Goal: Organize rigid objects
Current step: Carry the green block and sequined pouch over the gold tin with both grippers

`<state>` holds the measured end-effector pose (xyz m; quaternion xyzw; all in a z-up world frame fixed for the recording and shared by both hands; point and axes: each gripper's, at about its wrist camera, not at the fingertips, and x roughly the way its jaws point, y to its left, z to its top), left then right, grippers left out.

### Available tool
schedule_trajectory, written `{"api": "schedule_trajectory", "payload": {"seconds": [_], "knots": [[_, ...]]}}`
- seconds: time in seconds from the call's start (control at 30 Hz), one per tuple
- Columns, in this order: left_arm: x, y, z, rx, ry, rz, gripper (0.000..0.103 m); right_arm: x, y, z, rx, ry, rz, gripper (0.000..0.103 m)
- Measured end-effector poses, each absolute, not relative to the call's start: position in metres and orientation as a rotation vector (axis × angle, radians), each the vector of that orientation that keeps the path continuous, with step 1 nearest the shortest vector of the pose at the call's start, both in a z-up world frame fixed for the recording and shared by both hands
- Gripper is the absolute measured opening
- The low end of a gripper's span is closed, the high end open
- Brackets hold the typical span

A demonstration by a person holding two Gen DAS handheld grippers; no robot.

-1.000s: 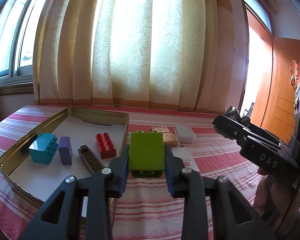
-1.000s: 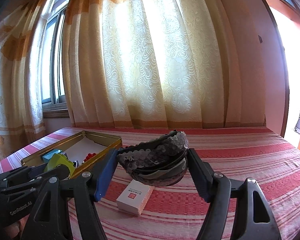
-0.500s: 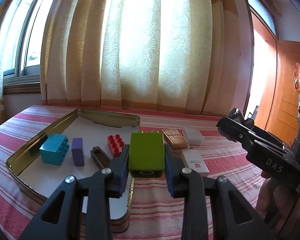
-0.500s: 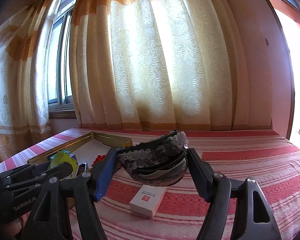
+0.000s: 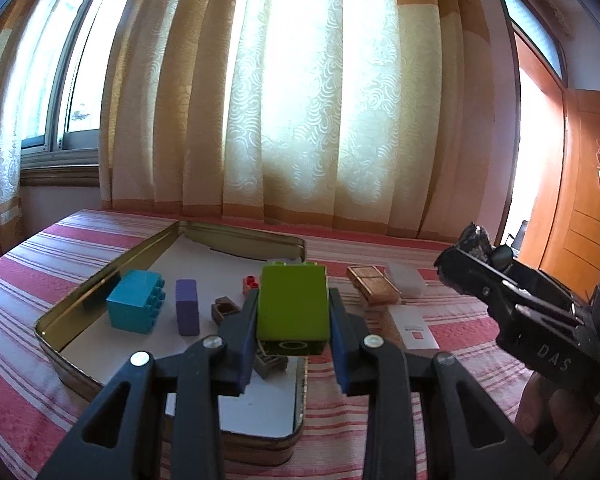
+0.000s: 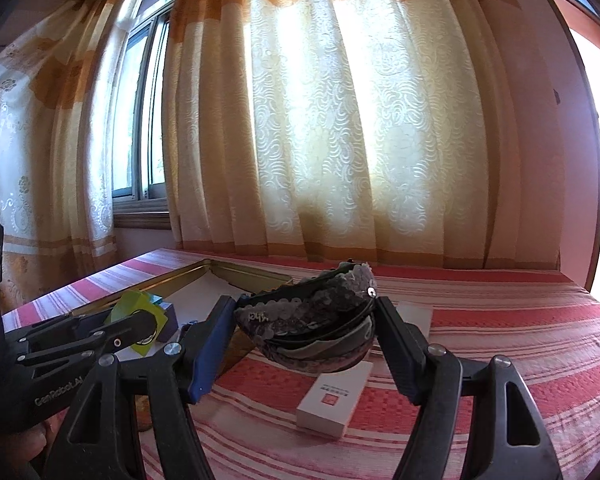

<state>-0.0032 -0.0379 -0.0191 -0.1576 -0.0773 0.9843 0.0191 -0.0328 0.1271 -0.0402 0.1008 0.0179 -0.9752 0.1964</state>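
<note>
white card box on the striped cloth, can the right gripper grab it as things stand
Probably not yet. The right gripper is shut on a sequinned headband, so its jaws are occupied. The white card box lies bare on the cloth below, with nothing over it.

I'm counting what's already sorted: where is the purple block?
In the left wrist view, the purple block stands inside the tin tray, left of centre, between the blue brick and a small brown piece.

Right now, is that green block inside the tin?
No. The left tool holds the green block above the tin.
</note>
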Motion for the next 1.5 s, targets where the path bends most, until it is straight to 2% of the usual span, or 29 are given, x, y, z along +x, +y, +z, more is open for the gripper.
{"api": "schedule_trajectory", "payload": {"seconds": [1.5], "knots": [[0.006, -0.092, -0.022, -0.444, -0.337, 3.135, 0.030, -0.022, 0.069, -0.043, 0.288, 0.122, -2.596, 0.072]]}}
